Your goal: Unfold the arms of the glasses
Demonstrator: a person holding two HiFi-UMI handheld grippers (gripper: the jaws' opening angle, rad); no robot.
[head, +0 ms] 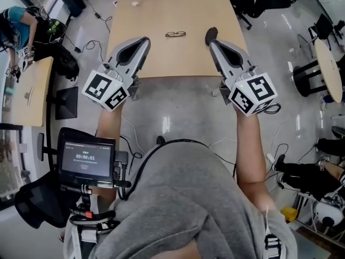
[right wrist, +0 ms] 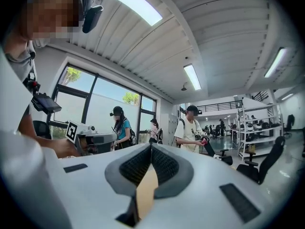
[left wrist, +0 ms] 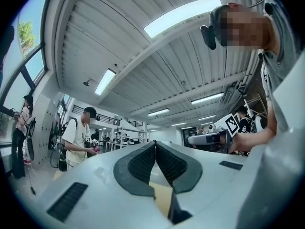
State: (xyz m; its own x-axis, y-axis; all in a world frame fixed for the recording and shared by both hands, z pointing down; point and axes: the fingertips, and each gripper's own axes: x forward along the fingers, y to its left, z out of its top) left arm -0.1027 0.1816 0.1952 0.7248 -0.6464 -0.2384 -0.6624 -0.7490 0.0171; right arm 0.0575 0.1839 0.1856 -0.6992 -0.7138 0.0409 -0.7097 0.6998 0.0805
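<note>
Wooden table holds the glasses untouched, between our left gripper and right gripper, both pressed together on nothing, so we judge the unfolding not yet begun.

The table is showing a light tan wood tone, and the glasses are showing a thin dark frame against it. The left gripper and the right gripper are both wearing pale grey shells with black ribbed pads, and the 2 cubes on them are carrying black-and-white square markers. The person's top is showing plain grey. The floor is gleaming a glossy grey. The small screen is glowing dark with pale digits.
</note>
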